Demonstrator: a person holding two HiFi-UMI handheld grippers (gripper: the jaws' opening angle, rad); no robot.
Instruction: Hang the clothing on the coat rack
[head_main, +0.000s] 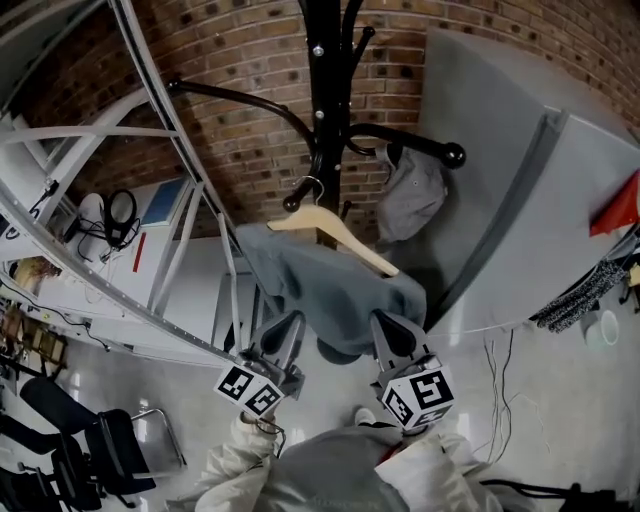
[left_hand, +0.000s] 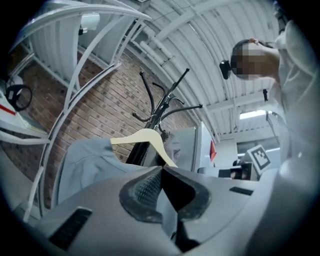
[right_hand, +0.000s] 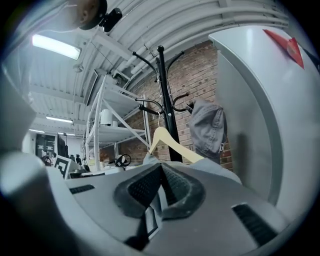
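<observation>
below the rack (head_main: 322, 90), left gripper (head_main: 284, 335) and right gripper (head_main: 396, 335) each pinch the garment (head_main: 330, 285) at its lower edge, hanger (head_main: 340, 233) inside. approach step in hand; next, as judged: raise its hook (head_main: 308, 187) onto the rack.

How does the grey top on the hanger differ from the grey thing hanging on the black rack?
The grey top rides a wooden hanger, its hem pinched by the left gripper and right gripper; the smaller grey item hangs straight on a coat rack arm, untouched. Both are grey cloth.
</observation>
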